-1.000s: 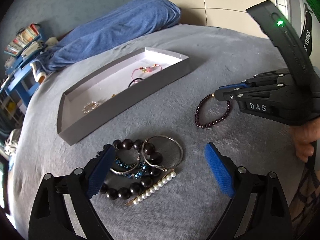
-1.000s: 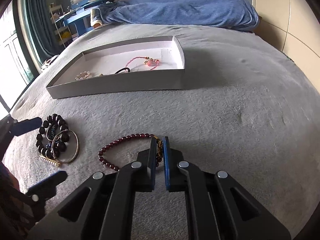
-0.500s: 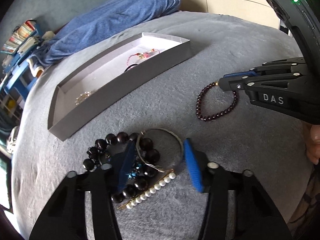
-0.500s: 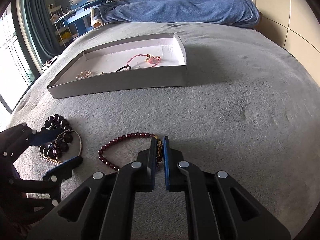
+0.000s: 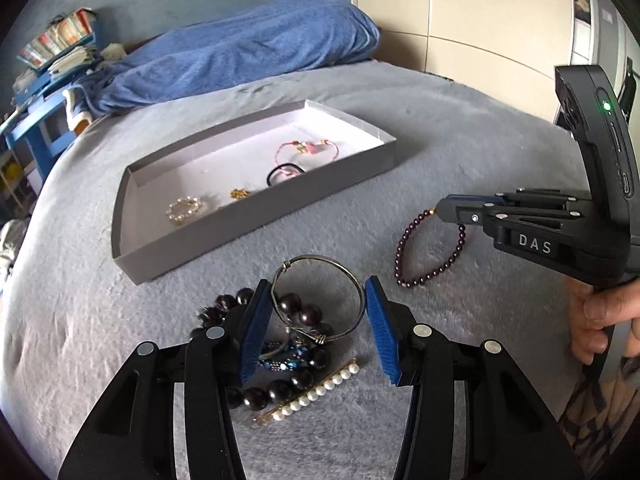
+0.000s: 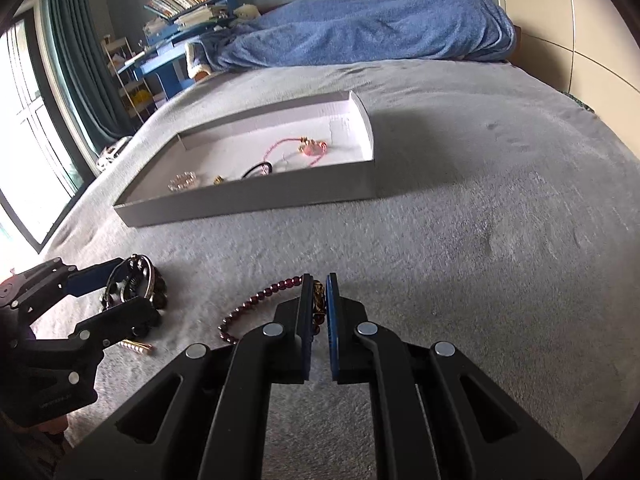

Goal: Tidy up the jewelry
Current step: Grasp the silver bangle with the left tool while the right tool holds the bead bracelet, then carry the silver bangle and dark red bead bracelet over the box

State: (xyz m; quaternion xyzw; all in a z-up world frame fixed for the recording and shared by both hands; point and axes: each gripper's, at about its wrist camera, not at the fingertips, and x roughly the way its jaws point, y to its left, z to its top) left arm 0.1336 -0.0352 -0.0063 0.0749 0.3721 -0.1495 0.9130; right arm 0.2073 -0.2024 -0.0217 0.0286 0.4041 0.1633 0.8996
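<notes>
My left gripper [image 5: 318,283] is shut on a silver bangle [image 5: 320,258], one blue pad on each side of the ring, which stands tilted up off the grey bedspread. Under it lie a dark big-bead bracelet [image 5: 280,390], a blue beaded piece [image 5: 284,364] and a pearl hair pin [image 5: 320,390]. My right gripper [image 6: 319,280] is shut on the gold charm of a dark red bead bracelet [image 6: 256,300], whose loop rests on the cover to its left. A grey tray [image 5: 260,212] beyond holds a pink cord bracelet [image 5: 306,148], a black hair tie [image 5: 284,172] and a pearl bracelet [image 5: 184,208].
A blue blanket [image 6: 360,28] lies bunched at the head of the bed. A blue shelf with books [image 6: 180,8] stands behind the bed, by a window with curtains [image 6: 60,60]. A hand [image 5: 600,320] holds the right gripper's handle. Open bedspread stretches right of the tray.
The left jaws came together from wide open onto the silver bangle and raised its far edge off the pile. The right gripper kept its hold on the dark red bracelet.
</notes>
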